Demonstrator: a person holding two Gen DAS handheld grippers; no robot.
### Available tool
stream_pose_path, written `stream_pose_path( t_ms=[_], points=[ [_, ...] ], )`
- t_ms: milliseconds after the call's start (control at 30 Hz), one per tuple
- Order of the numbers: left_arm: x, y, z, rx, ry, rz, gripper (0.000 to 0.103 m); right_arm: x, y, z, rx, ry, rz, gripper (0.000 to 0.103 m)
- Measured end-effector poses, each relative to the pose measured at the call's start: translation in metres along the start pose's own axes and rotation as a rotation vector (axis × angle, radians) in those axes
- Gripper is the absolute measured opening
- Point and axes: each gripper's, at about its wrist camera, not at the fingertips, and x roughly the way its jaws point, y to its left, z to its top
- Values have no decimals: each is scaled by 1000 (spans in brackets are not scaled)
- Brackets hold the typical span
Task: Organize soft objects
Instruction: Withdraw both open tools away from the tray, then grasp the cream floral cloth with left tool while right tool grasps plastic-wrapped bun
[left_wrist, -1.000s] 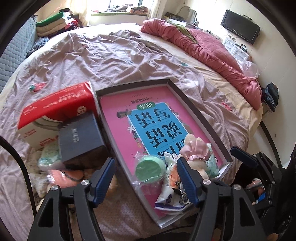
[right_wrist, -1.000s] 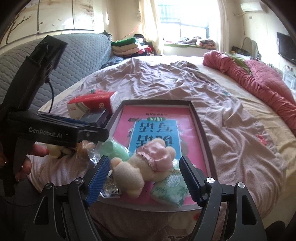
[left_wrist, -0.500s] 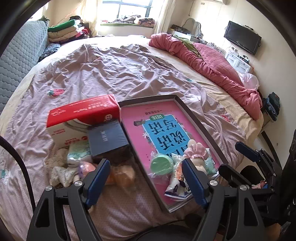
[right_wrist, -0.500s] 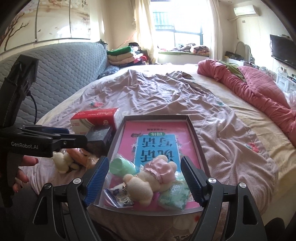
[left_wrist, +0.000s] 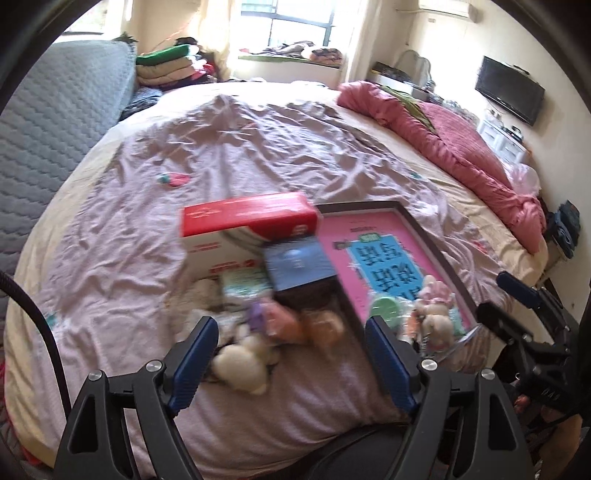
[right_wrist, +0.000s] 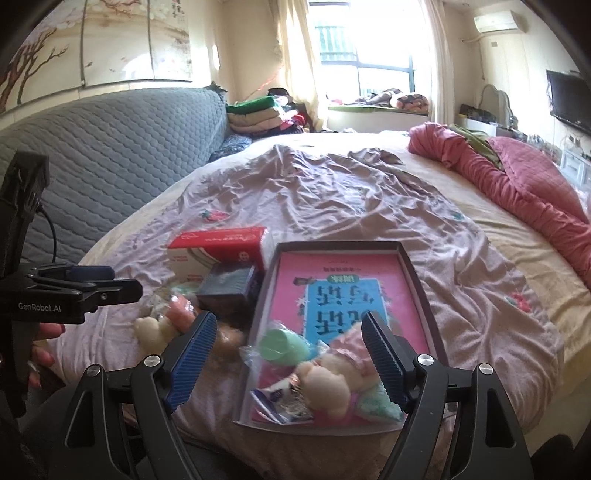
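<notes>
Nearest, the left gripper (left_wrist: 291, 354) hangs above the bed with its jaws spread wide and nothing between them; they have just been opening. Likewise the right gripper (right_wrist: 288, 354) stands wide and empty, over the near end of the dark tray (right_wrist: 417, 280), which serves as the landmark. Inside the tray's near end lie a plush bear in a pink dress (right_wrist: 332, 373), a mint-green round piece (right_wrist: 282, 345), a green packet (right_wrist: 380, 404) and a clear wrapper. Just left of the tray, on the mauve bedsheet (right_wrist: 332, 192), a cream plush (right_wrist: 151, 330) and orange soft toys (left_wrist: 284, 321) lie loose. Beyond them, touching the tray's left wall, sits a dark blue box (right_wrist: 229, 282), then a red-and-white carton (right_wrist: 218, 245). Far right of the tray, a pink quilt (right_wrist: 517, 173) lies bunched.
</notes>
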Motion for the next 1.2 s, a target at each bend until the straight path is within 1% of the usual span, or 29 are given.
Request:
stream_pose_path(
  t_ms=[100,267,333,500,633,867,1033,1200],
  points=[
    [-7,17,-3,-25,-9,19,81,2,9,5,-6,2,16,82],
    [-17,38,-8,-53,-23,43,81,3,32,10,-60,1,47,82],
    [-20,46,-12,-52,-25,78,81,6,39,10,-75,11,60,82],
    [-18,64,-21,-69,-22,90,81,14,56,9,-114,31,62,82],
    [-10,73,-27,-68,-11,115,81,26,63,4,-130,60,69,82],
    [10,82,-38,-83,30,95,81,44,73,-7,-173,99,59,82],
    [25,94,-43,-115,46,116,81,59,77,-15,-191,131,63,82],
    [40,108,-43,-154,72,92,81,70,80,-20,-199,154,69,82]
  ],
)
